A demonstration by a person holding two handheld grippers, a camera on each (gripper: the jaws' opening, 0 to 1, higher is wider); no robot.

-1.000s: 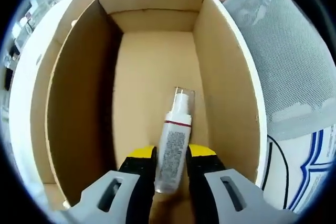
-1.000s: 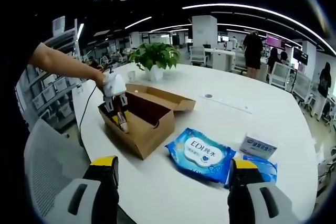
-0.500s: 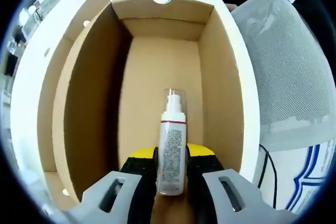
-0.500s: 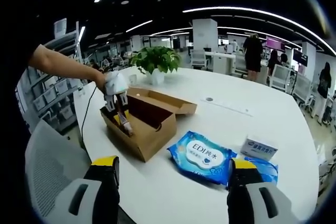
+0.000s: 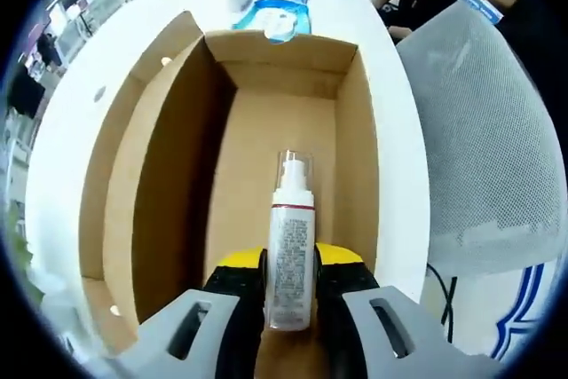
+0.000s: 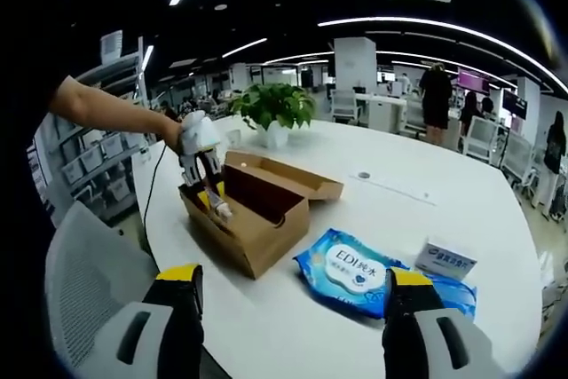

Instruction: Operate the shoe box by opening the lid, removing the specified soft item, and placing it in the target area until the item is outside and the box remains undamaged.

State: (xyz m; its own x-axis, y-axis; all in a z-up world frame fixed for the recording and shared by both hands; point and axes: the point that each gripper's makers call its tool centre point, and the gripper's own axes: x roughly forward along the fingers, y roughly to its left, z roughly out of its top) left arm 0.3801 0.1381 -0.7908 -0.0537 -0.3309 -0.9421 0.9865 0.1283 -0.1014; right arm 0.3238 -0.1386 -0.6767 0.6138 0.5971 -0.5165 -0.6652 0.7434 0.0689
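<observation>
Fingers (image 5: 333, 259) of the left gripper (image 5: 290, 264) clamp a white pump bottle (image 5: 290, 250) inside the open shoe box (image 5: 355, 130). Right gripper (image 6: 288, 286) hovers with fingers apart, near a blue wipes pack (image 6: 355, 268) on the white surface (image 6: 426, 193).

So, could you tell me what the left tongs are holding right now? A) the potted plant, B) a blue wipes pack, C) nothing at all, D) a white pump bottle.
D: in the left gripper view the left tongs are closed on a white pump bottle over the open box; the right gripper view shows the same grasp at the box.
</observation>
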